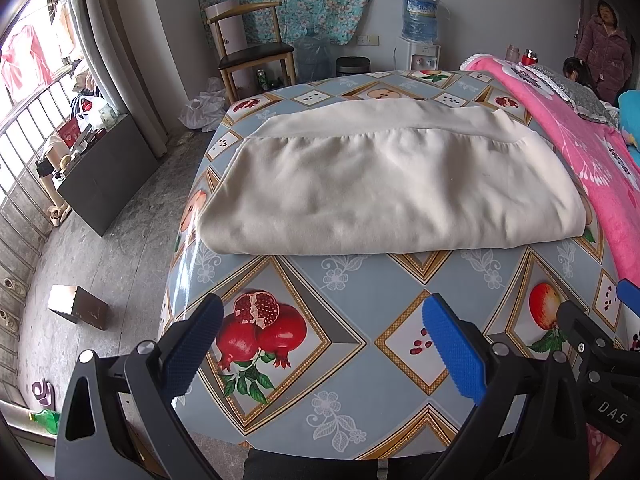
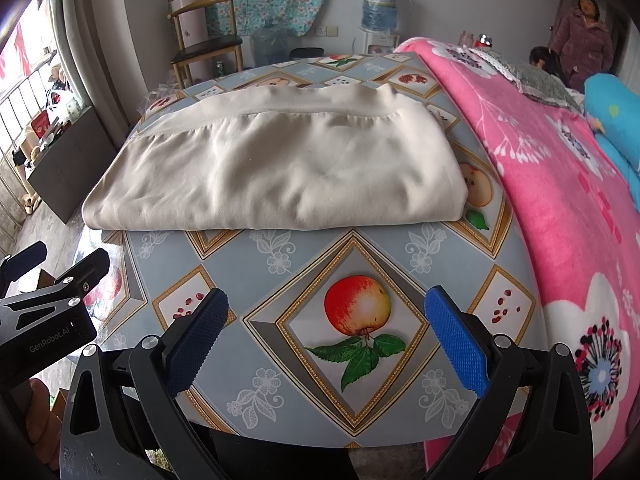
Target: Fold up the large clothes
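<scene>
Cream garment (image 1: 384,184) lies folded mid-worktop (image 1: 360,340), apparently finished; left gripper (image 1: 320,344) and right gripper (image 2: 326,340) hang back near edge, jaws wide, empty.

the right gripper (image 1: 612,412) body has a small label that reads "das", and the left gripper (image 2: 44,340) body has the words "genrobot.ai"

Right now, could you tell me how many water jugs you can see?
2: one water jug sits atop the dispenser by the far wall; another stands on the floor beside the chair. Others may be hidden.
</scene>
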A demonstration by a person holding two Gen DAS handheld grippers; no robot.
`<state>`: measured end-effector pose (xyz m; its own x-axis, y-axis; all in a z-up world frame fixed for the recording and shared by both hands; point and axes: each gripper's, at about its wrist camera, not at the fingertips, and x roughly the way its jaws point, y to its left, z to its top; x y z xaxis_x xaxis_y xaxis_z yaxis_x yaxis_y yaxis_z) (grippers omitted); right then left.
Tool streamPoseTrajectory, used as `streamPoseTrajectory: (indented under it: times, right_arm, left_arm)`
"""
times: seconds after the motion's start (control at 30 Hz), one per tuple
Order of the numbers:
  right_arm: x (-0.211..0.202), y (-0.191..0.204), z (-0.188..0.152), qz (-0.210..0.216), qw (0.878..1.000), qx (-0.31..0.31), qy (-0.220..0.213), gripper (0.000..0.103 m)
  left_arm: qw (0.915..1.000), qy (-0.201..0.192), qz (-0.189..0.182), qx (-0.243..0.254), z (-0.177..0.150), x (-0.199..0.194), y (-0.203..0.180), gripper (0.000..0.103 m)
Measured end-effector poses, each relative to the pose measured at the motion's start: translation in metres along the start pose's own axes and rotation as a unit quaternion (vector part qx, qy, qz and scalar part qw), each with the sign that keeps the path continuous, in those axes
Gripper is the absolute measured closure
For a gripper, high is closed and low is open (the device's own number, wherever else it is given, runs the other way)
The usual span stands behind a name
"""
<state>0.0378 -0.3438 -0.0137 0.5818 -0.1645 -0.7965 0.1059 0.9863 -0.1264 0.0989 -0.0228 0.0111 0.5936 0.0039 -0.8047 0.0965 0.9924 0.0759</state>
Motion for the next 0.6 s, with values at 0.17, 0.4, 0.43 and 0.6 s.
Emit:
streamPoseTrajectory:
  times: [0.17, 0.4, 0.43, 0.6]
  right_arm:
    - [-0.0001, 0.0002, -0.0001, 0.000, 1.000, 0.000, 0.000, 0.007]
    - [-0.0004, 0.0006, -0.0002, -0.001, 1.000, 0.000, 0.001, 0.007]
    - [-0.0005, 0.0003, -0.0004, -0.001, 1.000, -0.001, 0.001, 0.007]
    - [-0.0004, 0.0005, -0.0003, -0.001, 1.000, -0.001, 0.001, 0.007]
  left_arm:
    - [1.0000, 0.000, 0.000, 0.000, -0.0001, 0.0000, -0.0003, 0.005]
    - [1.0000, 0.000, 0.001, 0.000, 0.0000, -0.0002, -0.0007, 0.005]
    - [1.0000, 0.000, 0.000, 0.000, 0.0000, -0.0001, -0.0007, 0.005]
    - [1.0000, 0.001, 0.000, 0.000, -0.0004, -0.0002, -0.0004, 0.005]
